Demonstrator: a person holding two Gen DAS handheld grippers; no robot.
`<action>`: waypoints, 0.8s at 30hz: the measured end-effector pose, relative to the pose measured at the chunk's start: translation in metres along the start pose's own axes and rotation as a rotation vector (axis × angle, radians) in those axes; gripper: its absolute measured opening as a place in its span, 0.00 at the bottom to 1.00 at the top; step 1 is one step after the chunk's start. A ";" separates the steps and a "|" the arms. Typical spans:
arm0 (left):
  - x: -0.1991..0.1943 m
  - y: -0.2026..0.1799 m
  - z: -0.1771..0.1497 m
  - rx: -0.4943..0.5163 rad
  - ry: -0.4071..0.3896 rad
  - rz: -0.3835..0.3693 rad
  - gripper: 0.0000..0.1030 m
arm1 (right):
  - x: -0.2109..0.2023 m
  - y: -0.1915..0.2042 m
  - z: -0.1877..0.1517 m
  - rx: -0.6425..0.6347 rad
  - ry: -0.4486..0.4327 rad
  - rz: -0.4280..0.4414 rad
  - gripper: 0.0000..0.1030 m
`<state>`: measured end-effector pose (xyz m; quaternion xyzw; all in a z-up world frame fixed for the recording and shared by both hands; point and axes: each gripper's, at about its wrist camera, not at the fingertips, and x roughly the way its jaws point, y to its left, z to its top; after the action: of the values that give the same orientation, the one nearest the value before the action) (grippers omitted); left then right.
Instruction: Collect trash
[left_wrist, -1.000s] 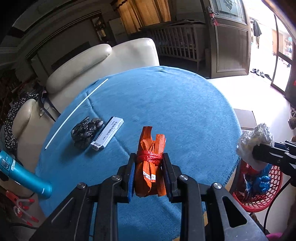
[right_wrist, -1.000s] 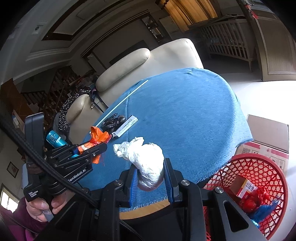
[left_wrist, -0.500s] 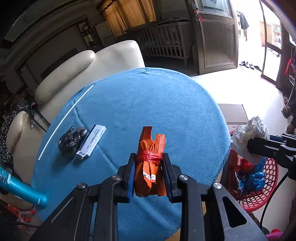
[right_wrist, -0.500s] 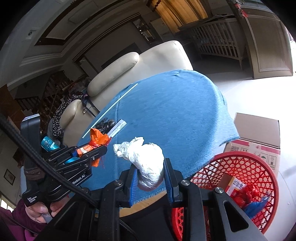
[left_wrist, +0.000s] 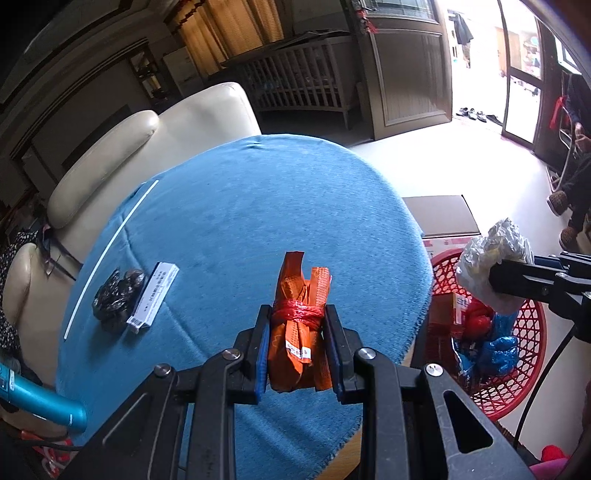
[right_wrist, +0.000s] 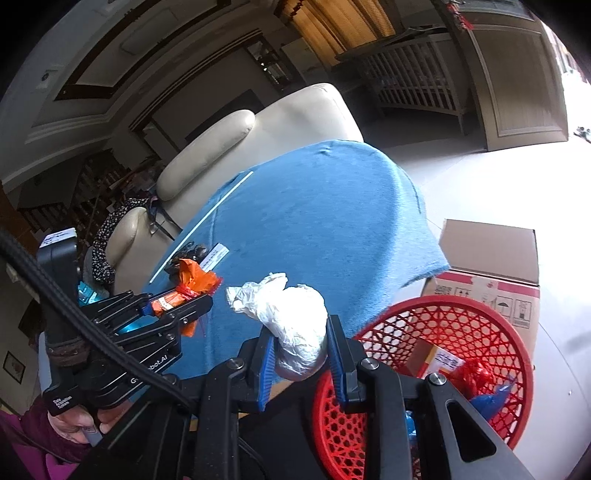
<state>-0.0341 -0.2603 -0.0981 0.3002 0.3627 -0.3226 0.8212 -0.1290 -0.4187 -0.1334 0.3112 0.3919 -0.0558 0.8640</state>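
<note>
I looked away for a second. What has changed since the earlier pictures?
Both claws carried their loads toward the red basket, which fills more of each view. The left claw stays shut on the orange packet, the right claw on the white bag. Nothing released.

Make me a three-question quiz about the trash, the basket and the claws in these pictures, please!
1. Where is the red basket?
A. On the floor beside the table
B. On the armchair
C. On the blue cloth

2. What colour is the bundle in the left claw?
A. Green
B. Orange
C. Black

3. What is the right claw doing?
A. Hanging open
B. Gripping a box
C. Gripping a white plastic wad

Answers: 1 A, it stands by the table edge; 2 B, orange with red string; 3 C, pads squeeze the wad.
</note>
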 end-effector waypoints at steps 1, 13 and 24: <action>0.001 -0.002 0.001 0.005 0.002 -0.005 0.27 | -0.001 -0.003 0.000 0.004 0.001 -0.003 0.27; 0.010 -0.032 0.009 0.082 0.019 -0.052 0.28 | -0.014 -0.036 0.000 0.056 -0.007 -0.056 0.27; 0.015 -0.055 0.017 0.133 0.028 -0.079 0.28 | -0.021 -0.058 -0.001 0.092 -0.014 -0.083 0.27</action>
<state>-0.0611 -0.3109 -0.1147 0.3438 0.3637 -0.3739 0.7809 -0.1637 -0.4677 -0.1471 0.3339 0.3953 -0.1117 0.8484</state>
